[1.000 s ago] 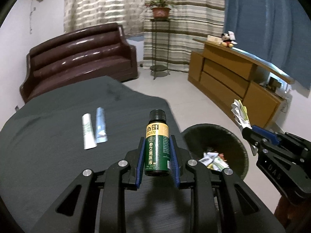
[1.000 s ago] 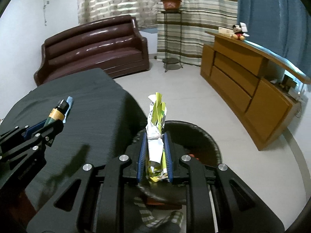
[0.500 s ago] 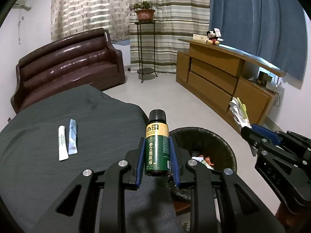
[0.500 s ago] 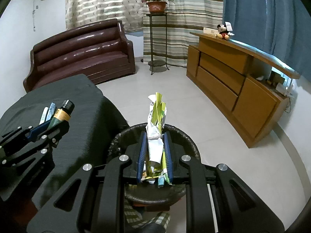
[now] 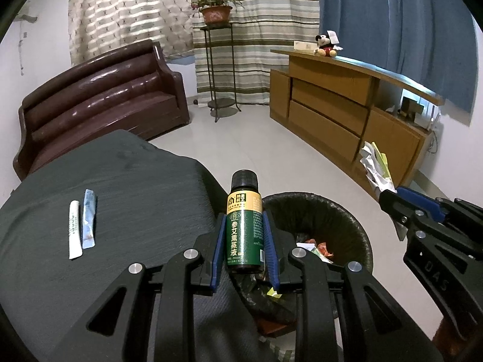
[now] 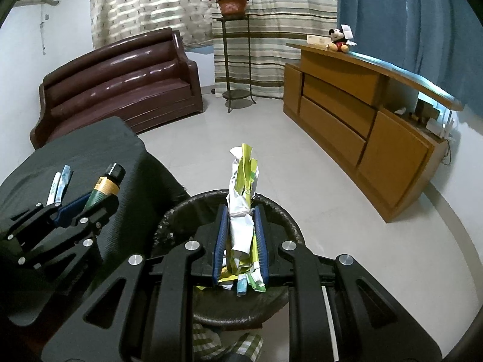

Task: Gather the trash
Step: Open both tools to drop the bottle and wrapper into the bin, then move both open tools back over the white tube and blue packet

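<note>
Trash is clamped in both grippers, your left gripper (image 5: 244, 249) clenching the bottle (image 5: 244, 229) beside the bin (image 5: 356, 229) rim, your right gripper (image 6: 240, 242) pinching wrappers (image 6: 243, 211) above it; release early and the bottle misses.

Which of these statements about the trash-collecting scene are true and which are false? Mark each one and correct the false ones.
1. The left gripper is shut on a green bottle with a black cap. True.
2. The right gripper is open, with nothing between its fingers. False: it is shut on a bundle of crumpled wrappers.
3. Two sachets lie side by side on the dark tablecloth. True.
4. The black trash bin has nothing in it. False: some wrappers already lie inside.
5. A potted plant stands on the wooden sideboard. False: it sits on a tall metal stand; a plush toy is on the sideboard.
</note>
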Tool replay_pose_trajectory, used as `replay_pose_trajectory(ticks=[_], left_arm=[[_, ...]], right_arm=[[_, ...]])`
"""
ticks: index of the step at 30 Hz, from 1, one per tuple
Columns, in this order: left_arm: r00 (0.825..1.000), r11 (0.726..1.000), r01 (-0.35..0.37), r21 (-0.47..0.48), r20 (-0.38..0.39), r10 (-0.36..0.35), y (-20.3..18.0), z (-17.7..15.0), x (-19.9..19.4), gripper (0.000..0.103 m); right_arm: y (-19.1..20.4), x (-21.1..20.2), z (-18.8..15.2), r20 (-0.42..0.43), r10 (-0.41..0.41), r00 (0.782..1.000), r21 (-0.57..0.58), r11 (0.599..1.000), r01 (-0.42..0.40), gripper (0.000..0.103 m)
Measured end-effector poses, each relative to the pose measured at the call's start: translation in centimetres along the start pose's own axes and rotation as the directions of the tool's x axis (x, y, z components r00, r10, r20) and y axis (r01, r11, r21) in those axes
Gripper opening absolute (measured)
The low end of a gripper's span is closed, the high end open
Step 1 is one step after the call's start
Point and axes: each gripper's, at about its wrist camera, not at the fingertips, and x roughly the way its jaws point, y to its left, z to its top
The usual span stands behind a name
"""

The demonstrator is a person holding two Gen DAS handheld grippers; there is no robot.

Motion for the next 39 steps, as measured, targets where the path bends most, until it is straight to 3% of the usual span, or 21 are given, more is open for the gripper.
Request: replay_pose_trajectory(ticks=[7, 9, 11, 22, 26, 28, 30, 39], left_arm=[[1.0, 1.0, -0.012, 0.015, -0.026, 0.012, -0.8, 0.7, 1.7, 0.025], [0.999, 1.0, -0.017, 0.019, -0.04, 0.018, -0.9, 0.6, 2.0, 0.034], [0.999, 1.0, -0.023, 0.008, -0.041, 0.023, -0.9, 0.5, 2.1, 0.049], [0.998, 0.999, -0.041, -0.001, -0.045, 0.041, -0.3, 0.5, 1.8, 0.055], [0.998, 0.999, -0.049, -0.013, -0.04, 0.049, 0.4, 0.7, 1.3, 0.056], [0.998, 0.998, -0.055, -0.019, -0.038, 0.054, 0.8, 0.7, 1.0, 0.056], [0.997, 0.998, -0.063, -0.024, -0.036, 0.062, 1.2, 0.5, 0.7, 0.056], [0.989, 0.987, -0.14, -0.075, -0.057, 0.135, 5.5, -0.8, -0.4, 0.056]], right_arm=[[-1.1, 1.5, 0.2, -0.004, -0.001, 1.0, 0.035, 0.999, 0.001, 0.023], [-1.4, 1.9, 0.0, -0.007, -0.007, 1.0, 0.045, 0.999, 0.007, 0.035], [-1.6, 2.2, -0.1, -0.012, -0.012, 1.0, 0.053, 0.999, 0.012, 0.035], [-1.7, 2.4, -0.2, -0.017, -0.015, 1.0, 0.059, 0.998, 0.016, 0.036], [-1.7, 2.3, -0.2, -0.016, -0.014, 1.0, 0.058, 0.998, 0.015, 0.042], [-1.3, 2.3, -0.3, -0.016, -0.011, 1.0, 0.056, 0.998, 0.012, 0.043], [-1.0, 2.3, -0.3, -0.016, -0.006, 1.0, 0.055, 0.998, 0.007, 0.05], [3.0, 2.3, -0.1, -0.026, 0.061, 0.998, 0.011, 0.998, -0.061, 0.051]])
